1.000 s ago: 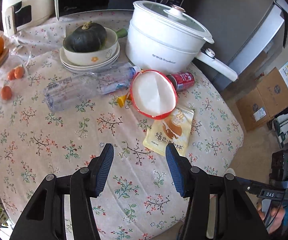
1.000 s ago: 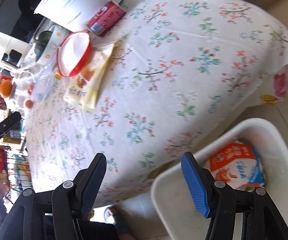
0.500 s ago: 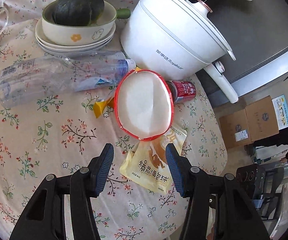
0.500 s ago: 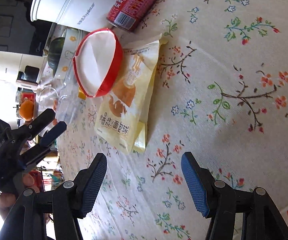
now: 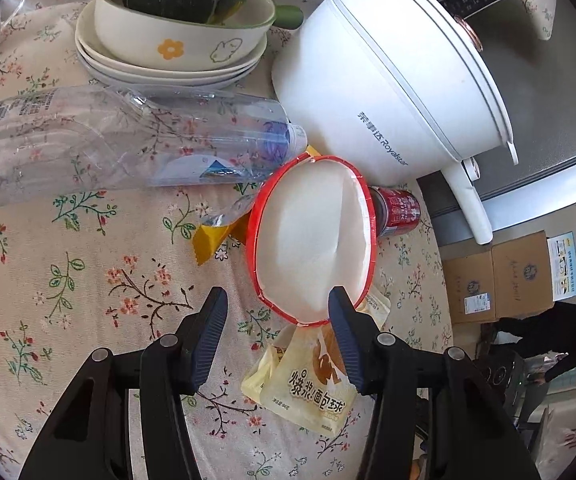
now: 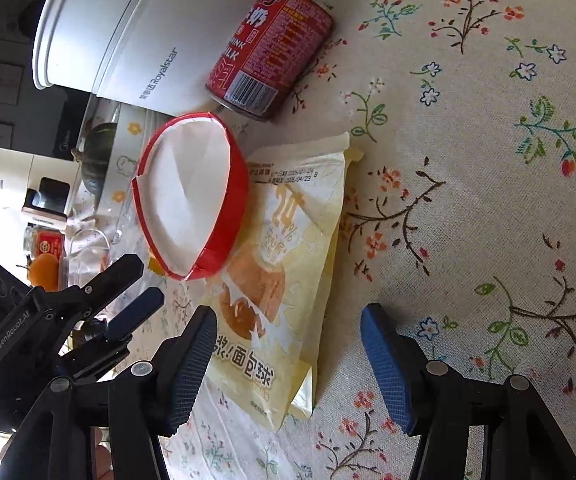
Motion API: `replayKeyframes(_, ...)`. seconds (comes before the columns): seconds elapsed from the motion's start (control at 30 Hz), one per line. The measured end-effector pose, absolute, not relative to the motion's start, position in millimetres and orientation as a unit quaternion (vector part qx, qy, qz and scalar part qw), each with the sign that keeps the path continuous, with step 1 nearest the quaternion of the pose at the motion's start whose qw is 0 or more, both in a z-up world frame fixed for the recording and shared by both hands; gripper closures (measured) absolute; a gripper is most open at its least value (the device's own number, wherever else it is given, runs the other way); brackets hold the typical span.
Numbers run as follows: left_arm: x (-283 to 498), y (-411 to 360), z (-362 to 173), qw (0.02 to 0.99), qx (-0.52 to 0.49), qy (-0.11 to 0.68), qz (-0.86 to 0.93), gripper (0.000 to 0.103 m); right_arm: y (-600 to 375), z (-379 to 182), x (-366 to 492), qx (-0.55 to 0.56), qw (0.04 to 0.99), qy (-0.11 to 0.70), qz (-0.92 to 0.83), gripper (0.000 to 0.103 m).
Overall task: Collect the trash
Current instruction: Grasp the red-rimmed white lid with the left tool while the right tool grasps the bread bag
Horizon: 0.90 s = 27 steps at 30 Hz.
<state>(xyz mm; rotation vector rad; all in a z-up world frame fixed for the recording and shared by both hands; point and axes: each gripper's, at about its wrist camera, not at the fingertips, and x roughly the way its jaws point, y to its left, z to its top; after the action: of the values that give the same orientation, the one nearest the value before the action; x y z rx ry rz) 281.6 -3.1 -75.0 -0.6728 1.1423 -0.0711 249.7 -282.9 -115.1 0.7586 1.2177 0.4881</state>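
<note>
Floral tablecloth (image 5: 88, 280) bears bottle (image 5: 128, 140), can (image 6: 268, 48), yellow packet (image 6: 288, 280), pot (image 5: 388, 80).

Left claw (image 5: 276, 312) gapes over red-rimmed paper bowl (image 5: 314, 240), perhaps touching it.

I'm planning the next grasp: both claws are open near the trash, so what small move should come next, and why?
Probably ease the open right claw forward and down onto the yellow plastic bread bag. The bag lies flat between its fingers, its far end tucked under the red-rimmed white paper bowl, which the open left claw already faces.
</note>
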Motion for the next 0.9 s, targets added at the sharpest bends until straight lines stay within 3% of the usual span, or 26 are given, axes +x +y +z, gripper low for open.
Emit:
replayKeyframes(0.27, 293, -6, -98, 0.774, -0.349, 0.527, -0.030, 0.050, -262, -115, 252, 0.329, 0.738, 0.545, 0.224, 0.054)
replayKeyframes(0.33, 295, -6, -103, 0.771, -0.357, 0.527, -0.032, 0.062, -260, -116, 252, 0.327, 0.741, 0.543, 0.223, 0.060)
replayKeyframes(0.4, 296, -6, -103, 0.776, -0.349, 0.525, -0.026, 0.085, -260, -117, 253, 0.326, 0.742, 0.543, 0.218, 0.071)
replayKeyframes(0.47, 295, -8, -100, 0.783, -0.337, 0.522, -0.029, 0.090, -263, -121, 253, 0.326, 0.738, 0.549, 0.216, 0.090)
replayKeyframes(0.7, 290, -20, -77, 0.805, -0.306, 0.507, -0.025, 0.094, -270, -111, 246, 0.331, 0.738, 0.539, 0.235, 0.096)
replayKeyframes(0.9, 280, -35, -63, 0.831, -0.223, 0.510, -0.004, 0.094, -279, -92, 239, 0.318, 0.752, 0.526, 0.238, 0.098)
